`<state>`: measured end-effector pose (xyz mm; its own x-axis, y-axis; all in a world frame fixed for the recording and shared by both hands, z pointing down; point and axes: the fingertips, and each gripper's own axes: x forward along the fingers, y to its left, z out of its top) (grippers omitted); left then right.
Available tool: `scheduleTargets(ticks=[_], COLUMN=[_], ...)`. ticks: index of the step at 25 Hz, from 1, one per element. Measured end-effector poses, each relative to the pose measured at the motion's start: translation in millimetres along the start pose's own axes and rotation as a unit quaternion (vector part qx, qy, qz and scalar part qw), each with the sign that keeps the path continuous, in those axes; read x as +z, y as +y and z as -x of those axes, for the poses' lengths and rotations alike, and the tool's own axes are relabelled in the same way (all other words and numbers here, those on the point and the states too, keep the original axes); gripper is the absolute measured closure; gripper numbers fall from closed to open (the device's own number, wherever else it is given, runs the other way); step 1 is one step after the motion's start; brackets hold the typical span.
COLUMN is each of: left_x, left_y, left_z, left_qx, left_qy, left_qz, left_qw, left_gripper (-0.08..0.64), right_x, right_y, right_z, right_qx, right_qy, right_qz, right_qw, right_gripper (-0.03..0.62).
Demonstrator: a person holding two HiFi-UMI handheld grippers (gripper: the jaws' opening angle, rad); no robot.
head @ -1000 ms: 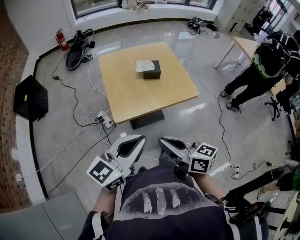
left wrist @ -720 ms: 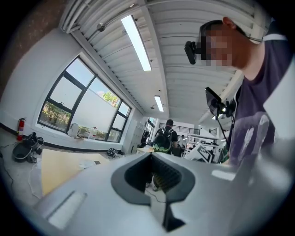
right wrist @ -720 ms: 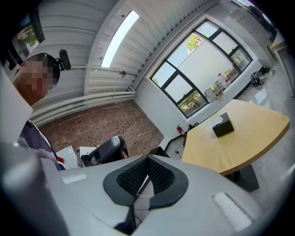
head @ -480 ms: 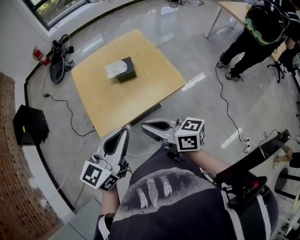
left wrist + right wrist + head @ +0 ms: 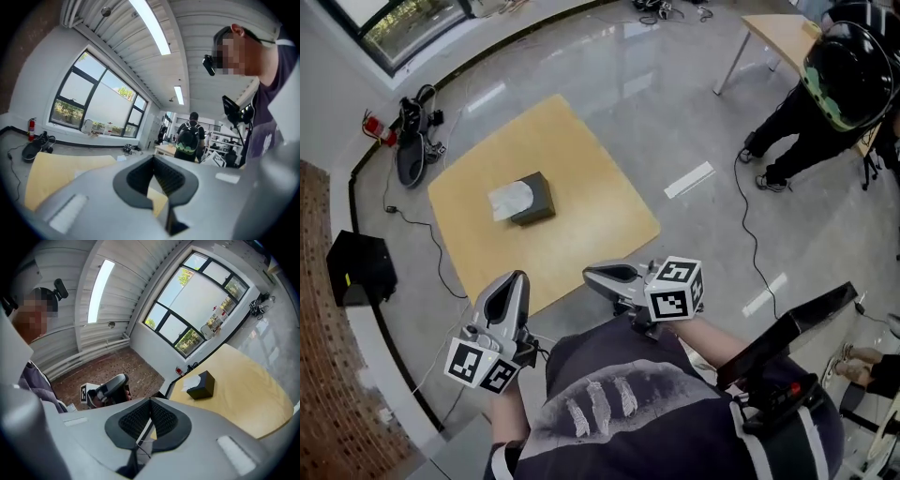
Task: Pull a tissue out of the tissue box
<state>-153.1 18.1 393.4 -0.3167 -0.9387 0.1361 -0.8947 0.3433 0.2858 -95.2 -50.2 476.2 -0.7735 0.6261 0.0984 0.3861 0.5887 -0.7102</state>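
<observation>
Item: black tissue box (image 5: 536, 197), with a white tissue (image 5: 507, 199) standing from its top, on the wooden table (image 5: 591, 202), left of the table's middle. Left gripper (image 5: 515, 278): jaws pressed together, nothing between them. Right gripper (image 5: 589, 273): jaws likewise together, empty. Change: compared with a second ago, the table is closer and turned in the head view, and both grippers now hang by its near edge. Status: approach likely under way; the box is well apart from both grippers and the tissue is not yet pulled.

1. Head view: high, steeply down onto the far table (image 5: 581, 187).
2. Left gripper view: low, level, across that table.
3. Right gripper view: low, leftward over it, catching the left gripper (image 5: 119, 380).
</observation>
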Motion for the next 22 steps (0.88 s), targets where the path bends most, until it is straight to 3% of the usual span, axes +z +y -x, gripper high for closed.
scheduleTargets(ticks=[8, 12, 14, 16, 17, 22], left_x=[17, 15, 15, 13, 9, -23], left_y=[55, 81, 104, 135, 154, 226], left_z=[-11, -30, -42, -48, -48, -65], left_qx=[0.063, 0.074, 0.073, 0.08, 0.087, 0.08], left_qy=[0.004, 0.003, 0.009, 0.026, 0.037, 0.096], left_qz=[0.004, 0.013, 0.022, 0.031, 0.039, 0.106], left_qw=[0.998, 0.9971, 0.9971, 0.9959, 0.9947, 0.9866], left_gripper=[0.557, 0.518, 0.436, 0.223, 0.171, 0.035], right_x=[32, 44, 53, 56, 54, 60], right_y=[-17, -32, -36, -34, -33, -33], right_z=[-17, -16, -22, -39, -50, -88], right_qx=[-0.002, -0.021, -0.04, -0.053, -0.057, -0.078], right_qy=[0.024, 0.032, 0.025, 0.029, 0.036, 0.053], right_qz=[0.004, 0.006, 0.004, 0.0, -0.001, -0.008], right_qw=[1.0, 0.999, 0.999, 0.998, 0.998, 0.996], right_gripper=[0.597, 0.597, 0.598, 0.597, 0.597, 0.597])
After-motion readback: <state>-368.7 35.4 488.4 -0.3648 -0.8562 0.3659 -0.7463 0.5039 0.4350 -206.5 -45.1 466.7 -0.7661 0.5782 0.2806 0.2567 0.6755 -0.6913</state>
